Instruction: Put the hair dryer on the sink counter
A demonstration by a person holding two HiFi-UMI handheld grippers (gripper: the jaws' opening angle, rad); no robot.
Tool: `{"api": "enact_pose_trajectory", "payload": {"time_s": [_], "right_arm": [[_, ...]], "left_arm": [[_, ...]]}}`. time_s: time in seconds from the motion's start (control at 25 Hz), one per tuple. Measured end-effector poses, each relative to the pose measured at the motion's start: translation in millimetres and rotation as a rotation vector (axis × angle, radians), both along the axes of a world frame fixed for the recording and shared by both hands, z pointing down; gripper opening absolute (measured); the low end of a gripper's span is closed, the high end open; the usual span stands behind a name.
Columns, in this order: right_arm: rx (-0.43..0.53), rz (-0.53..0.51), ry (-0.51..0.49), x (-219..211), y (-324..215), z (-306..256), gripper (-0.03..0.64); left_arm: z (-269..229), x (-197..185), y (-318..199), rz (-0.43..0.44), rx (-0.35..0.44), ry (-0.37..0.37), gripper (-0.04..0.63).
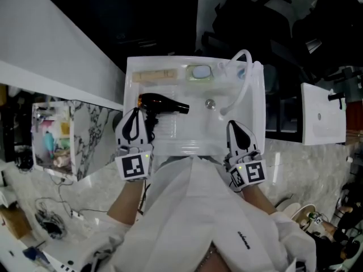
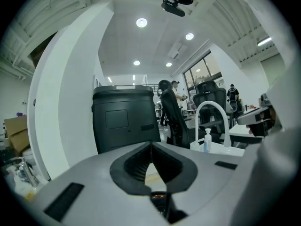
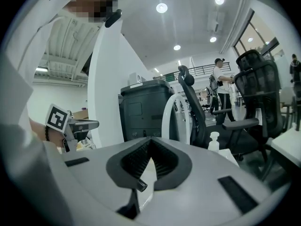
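Note:
A black hair dryer (image 1: 161,104) with an orange-gold rear end lies on the left side of the white sink counter (image 1: 170,143), nozzle pointing right toward the drain (image 1: 210,103). My left gripper (image 1: 136,111) sits just left of the dryer's handle with its jaws shut and empty. In the left gripper view the left gripper (image 2: 151,145) shows its tips meeting, with a dark, orange-tinted part low in the gap behind them. My right gripper (image 1: 230,123) hovers over the sink's front right, apart from the dryer. In its own view the right gripper (image 3: 149,140) is shut with nothing held.
A white curved faucet (image 1: 244,72), a soap dish (image 1: 200,72) and a beige bar (image 1: 153,76) sit along the sink's back edge. A clear box of toiletries (image 1: 54,140) stands at left, a second white basin (image 1: 322,120) at right. A black bin (image 2: 124,121) and office chairs (image 3: 254,98) stand beyond.

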State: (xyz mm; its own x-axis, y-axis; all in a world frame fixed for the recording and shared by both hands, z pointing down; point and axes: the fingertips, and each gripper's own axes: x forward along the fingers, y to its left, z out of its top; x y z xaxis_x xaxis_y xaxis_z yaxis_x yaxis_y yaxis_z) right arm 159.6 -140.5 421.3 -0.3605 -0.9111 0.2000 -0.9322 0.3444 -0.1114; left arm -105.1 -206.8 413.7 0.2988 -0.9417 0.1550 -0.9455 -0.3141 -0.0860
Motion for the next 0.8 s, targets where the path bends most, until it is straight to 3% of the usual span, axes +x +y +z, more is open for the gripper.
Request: {"api": "enact_pose_trajectory", "payload": {"time_s": [0.8], "right_arm": [[0.000, 0.026, 0.012, 12, -1, 1, 0.017]], "left_arm": [[20, 0, 6, 0.027, -0.062, -0.003, 0.035]]}}
